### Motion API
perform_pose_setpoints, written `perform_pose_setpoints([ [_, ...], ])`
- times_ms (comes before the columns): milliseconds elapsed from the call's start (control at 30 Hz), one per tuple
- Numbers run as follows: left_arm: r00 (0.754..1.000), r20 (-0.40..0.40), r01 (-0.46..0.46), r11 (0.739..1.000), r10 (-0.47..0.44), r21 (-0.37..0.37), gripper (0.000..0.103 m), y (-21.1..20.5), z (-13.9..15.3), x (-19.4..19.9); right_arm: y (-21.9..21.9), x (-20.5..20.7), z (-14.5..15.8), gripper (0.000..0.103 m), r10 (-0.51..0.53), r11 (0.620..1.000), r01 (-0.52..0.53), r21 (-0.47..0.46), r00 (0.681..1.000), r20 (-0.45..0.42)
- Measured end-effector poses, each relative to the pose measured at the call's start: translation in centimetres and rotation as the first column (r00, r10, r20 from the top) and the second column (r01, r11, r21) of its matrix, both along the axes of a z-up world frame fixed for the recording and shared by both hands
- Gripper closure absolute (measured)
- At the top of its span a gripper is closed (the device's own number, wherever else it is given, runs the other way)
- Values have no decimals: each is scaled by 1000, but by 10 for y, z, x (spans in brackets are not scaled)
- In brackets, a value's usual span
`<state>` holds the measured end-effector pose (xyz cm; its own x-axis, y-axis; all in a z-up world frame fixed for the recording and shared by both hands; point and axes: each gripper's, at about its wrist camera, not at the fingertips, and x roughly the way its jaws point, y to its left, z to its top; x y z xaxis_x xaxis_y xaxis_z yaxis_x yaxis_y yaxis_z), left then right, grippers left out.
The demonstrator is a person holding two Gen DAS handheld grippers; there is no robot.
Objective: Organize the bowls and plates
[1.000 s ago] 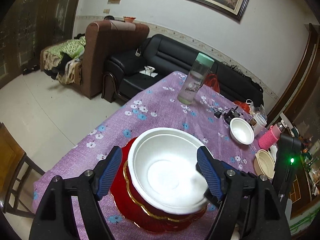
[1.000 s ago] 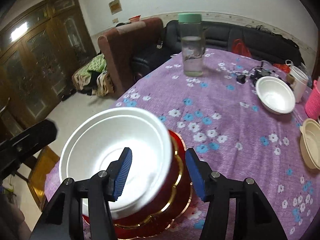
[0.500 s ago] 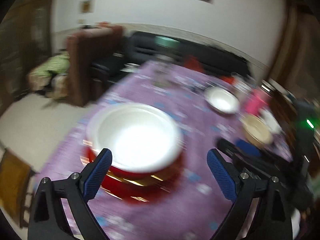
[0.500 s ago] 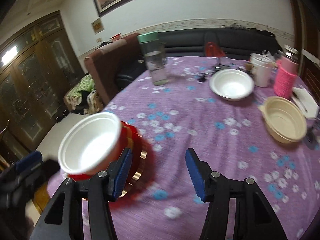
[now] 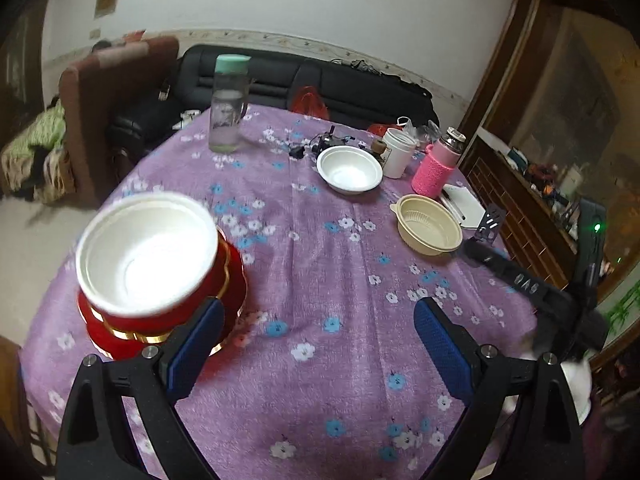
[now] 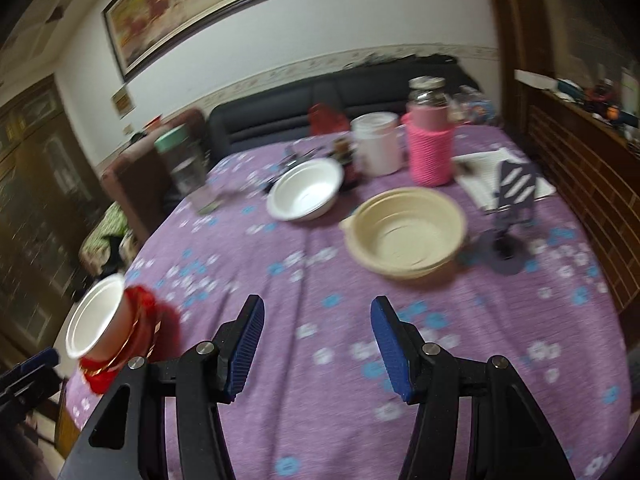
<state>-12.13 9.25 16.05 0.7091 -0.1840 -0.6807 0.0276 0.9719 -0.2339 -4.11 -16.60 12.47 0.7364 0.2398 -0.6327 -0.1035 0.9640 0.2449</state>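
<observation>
Both hand-held grippers are swinging right, empty: left hand-held gripper (image 5: 316,344) gaping wide, right hand-held gripper (image 6: 316,344) half open. Next target is probably the beige bowl (image 6: 406,232), sitting far right on the surface (image 6: 320,400) beside the small white bowl (image 6: 306,194). Be pinching its near rim squarely, then carrying it level to the stack of large white bowl (image 5: 146,254) on red plate (image 5: 236,300), near left.

A: Indoor light is falling softly on the bench (image 5: 340,272); the white bowl (image 5: 146,254) at nine o'clock in the left view is glaring, its inside washing out.

B: The right view is smearing more. The beige bowl (image 6: 406,232) at one o'clock is blurring at its rim, and the bottle (image 6: 186,168) at ten o'clock is streaking.

A: Both pictures are bowing at the edges, corners going black. The wall is staying bright at twelve o'clock, the cabinets (image 6: 32,208) dim at nine.

B: A green lamp (image 5: 597,227) is glowing at three o'clock in the left view.
</observation>
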Motion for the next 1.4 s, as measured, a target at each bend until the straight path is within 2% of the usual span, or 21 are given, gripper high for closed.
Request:
perform_pose_setpoints([
  [133, 1000, 17, -13, 1000, 13, 20, 8, -3, 14, 14, -28, 16, 5, 43, -49, 999, 49, 12, 999, -4],
  [333, 997, 68, -22, 1000, 21, 17, 8, 0, 35, 44, -33, 52, 8, 43, -66, 998, 66, -11, 997, -30],
  [400, 996, 83, -32, 999, 30, 20, 8, -1, 37, 60, -32, 71, 4, 43, -66, 998, 66, -3, 996, -62],
  [500, 999, 53, -9, 1000, 9, 5, 8, -4, 33, 98, -28, 96, -2, 43, -68, 998, 68, -2, 994, -89],
  [633, 999, -26, -22, 999, 22, 26, 8, -5, 19, 166, -21, 136, -4, 43, -60, 998, 56, -39, 992, -111],
  [867, 990, -110, -80, 996, 82, 26, 8, 4, -5, 267, -10, 211, -11, 43, -54, 998, 45, -54, 985, -165],
  [967, 979, -178, -95, 995, 97, 19, 8, 0, -28, 305, -2, 244, -23, 43, -44, 999, 39, -30, 976, -214],
  [1033, 964, -252, -85, 996, 79, -13, 8, -4, -52, 331, 4, 264, -31, 43, -33, 999, 28, -28, 971, -237],
  [1167, 942, -328, -92, 994, 67, -59, 9, -10, -89, 362, 18, 296, -45, 43, -25, 998, 6, -67, 960, -278],
  [1400, 931, -354, -112, 992, 84, -59, 9, -17, -122, 398, 32, 326, -71, 45, -2, 999, -16, -48, 940, -341],
])
